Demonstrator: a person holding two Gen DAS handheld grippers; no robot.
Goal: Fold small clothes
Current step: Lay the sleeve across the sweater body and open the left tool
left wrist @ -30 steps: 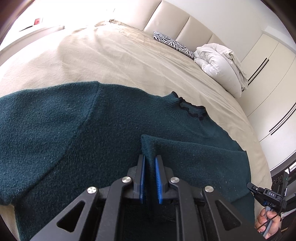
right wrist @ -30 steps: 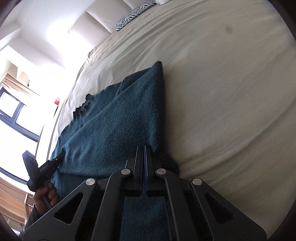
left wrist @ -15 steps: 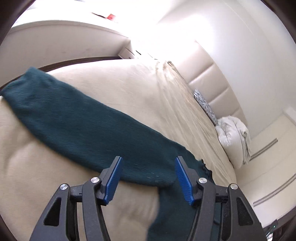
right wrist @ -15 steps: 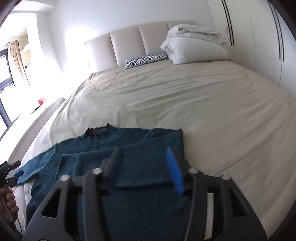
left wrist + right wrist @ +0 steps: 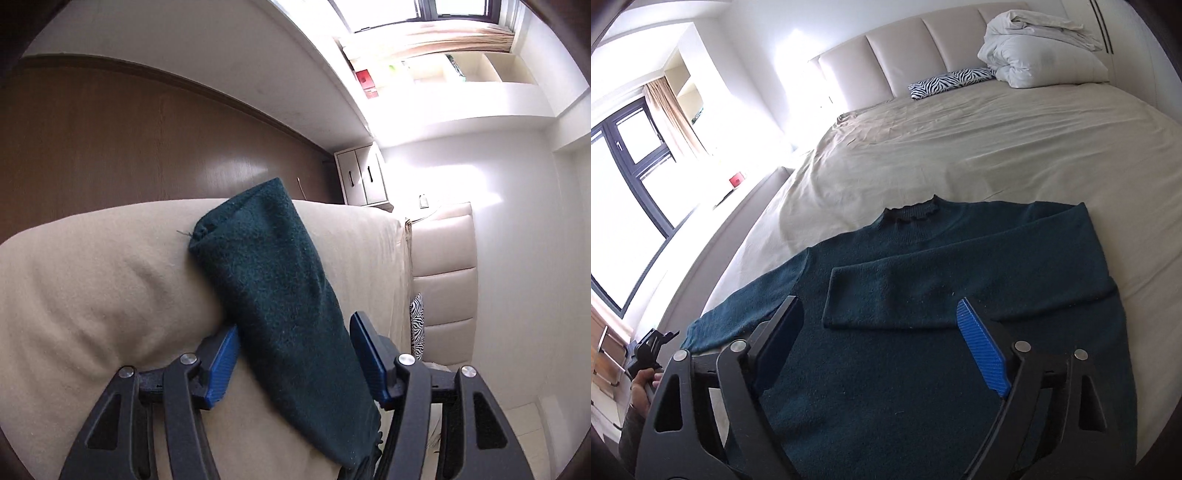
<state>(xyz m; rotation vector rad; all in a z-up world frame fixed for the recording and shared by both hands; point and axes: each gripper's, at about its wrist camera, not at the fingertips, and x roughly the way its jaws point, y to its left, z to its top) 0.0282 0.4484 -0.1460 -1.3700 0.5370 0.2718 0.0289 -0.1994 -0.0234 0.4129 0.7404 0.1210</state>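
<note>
A dark teal sweater (image 5: 923, 332) lies flat on the beige bed (image 5: 979, 147), collar (image 5: 912, 212) toward the headboard. Its right sleeve (image 5: 960, 291) is folded across the chest. Its left sleeve (image 5: 273, 291) stretches out to the bed's edge. My left gripper (image 5: 295, 354) is open, with its blue pads on either side of that sleeve, not closed on it. It also shows in the right wrist view (image 5: 650, 349), held in a hand. My right gripper (image 5: 886, 343) is open and empty, above the sweater's body.
A zebra pillow (image 5: 951, 81) and a folded white duvet (image 5: 1041, 48) lie by the padded headboard (image 5: 916, 55). A window (image 5: 624, 206) and ledge run along the bed's left side. Brown wood floor (image 5: 129, 147) lies beyond the bed edge.
Both grippers have let go of the folded right sleeve and opened. The left one has swung over to the outstretched left sleeve. The right one has pulled back above the sweater.
</note>
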